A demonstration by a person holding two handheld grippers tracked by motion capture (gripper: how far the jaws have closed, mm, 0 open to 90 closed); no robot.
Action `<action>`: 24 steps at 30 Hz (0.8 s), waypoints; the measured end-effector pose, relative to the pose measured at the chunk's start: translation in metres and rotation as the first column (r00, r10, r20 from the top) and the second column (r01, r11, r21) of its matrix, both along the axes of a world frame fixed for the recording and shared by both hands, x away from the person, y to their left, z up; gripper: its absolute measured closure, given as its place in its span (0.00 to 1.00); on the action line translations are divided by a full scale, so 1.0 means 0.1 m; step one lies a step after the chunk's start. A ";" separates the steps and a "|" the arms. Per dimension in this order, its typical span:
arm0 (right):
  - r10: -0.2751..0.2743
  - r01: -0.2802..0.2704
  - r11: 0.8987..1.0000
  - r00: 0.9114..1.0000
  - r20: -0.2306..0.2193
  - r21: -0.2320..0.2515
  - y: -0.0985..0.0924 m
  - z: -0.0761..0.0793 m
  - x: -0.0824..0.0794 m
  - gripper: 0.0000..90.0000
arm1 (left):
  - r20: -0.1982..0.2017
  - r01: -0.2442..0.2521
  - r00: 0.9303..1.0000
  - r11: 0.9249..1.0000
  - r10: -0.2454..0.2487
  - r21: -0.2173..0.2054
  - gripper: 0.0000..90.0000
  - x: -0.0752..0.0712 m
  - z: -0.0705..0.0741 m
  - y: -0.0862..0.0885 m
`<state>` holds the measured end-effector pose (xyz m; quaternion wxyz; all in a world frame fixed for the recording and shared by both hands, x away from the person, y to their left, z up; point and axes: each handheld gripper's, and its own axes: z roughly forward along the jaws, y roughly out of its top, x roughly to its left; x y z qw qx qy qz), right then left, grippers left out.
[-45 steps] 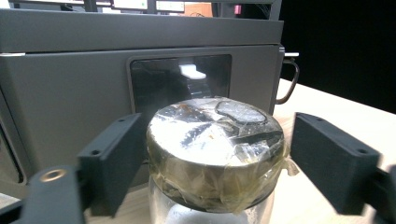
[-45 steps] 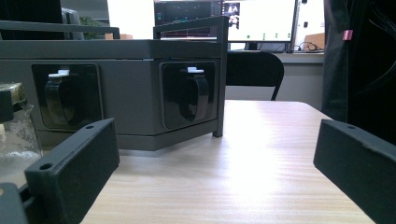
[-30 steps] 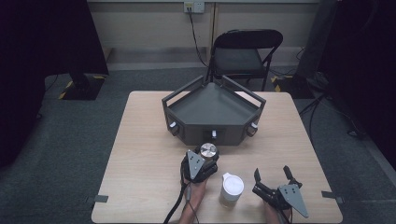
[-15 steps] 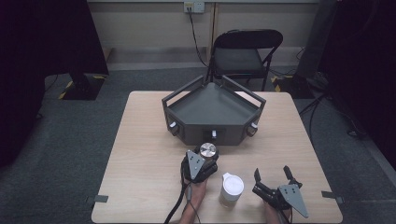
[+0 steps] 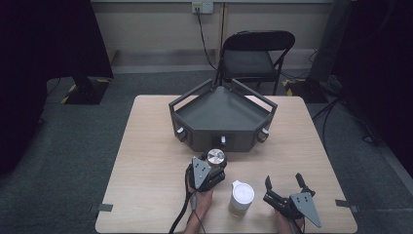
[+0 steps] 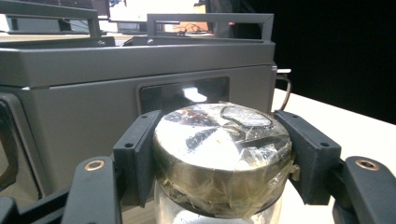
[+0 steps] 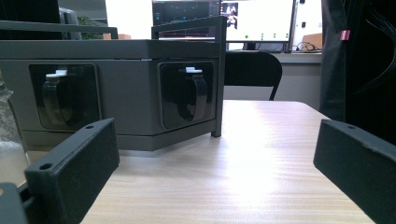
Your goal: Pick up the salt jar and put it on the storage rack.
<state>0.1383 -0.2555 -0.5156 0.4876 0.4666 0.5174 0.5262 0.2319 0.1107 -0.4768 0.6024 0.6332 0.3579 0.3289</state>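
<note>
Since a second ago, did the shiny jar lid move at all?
No. The shiny jar lid sits in the same spot before the grey tray, clamped in the left gripper, left of the white cup.

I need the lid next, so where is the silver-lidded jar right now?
In the high view, the silver-lidded jar sits clamped in the left gripper, just before the grey box, left of the white cup.

shiny silver metal jar lid (image 6: 219, 154): your chrome, mottled reflections
white cylindrical cup (image 5: 242, 197): plain white
dark grey angular metal box (image 5: 221, 114): matte grey
light wooden table (image 5: 146, 165): pale beige grain
black folding chair (image 5: 255, 56): black
</note>
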 end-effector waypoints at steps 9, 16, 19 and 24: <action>0.000 0.000 1.000 1.000 0.000 0.000 0.00 0.00 0.00 0.00 | 0.021 0.041 0.999 0.999 -0.042 0.021 0.39 0.00 0.10 0.06; 0.000 0.000 1.000 1.000 0.000 0.000 0.00 0.00 0.00 0.00 | 0.023 0.077 0.997 0.997 -0.078 0.023 0.39 0.01 0.17 0.13; 0.000 0.000 1.000 1.000 0.000 0.000 0.00 0.00 0.00 0.00 | 0.035 0.087 0.996 0.996 -0.088 0.025 0.39 0.01 0.20 0.16; 0.000 0.000 1.000 1.000 0.000 0.000 0.00 0.00 0.00 0.00 | 0.053 0.106 0.993 0.994 -0.107 0.010 0.39 0.03 0.26 0.24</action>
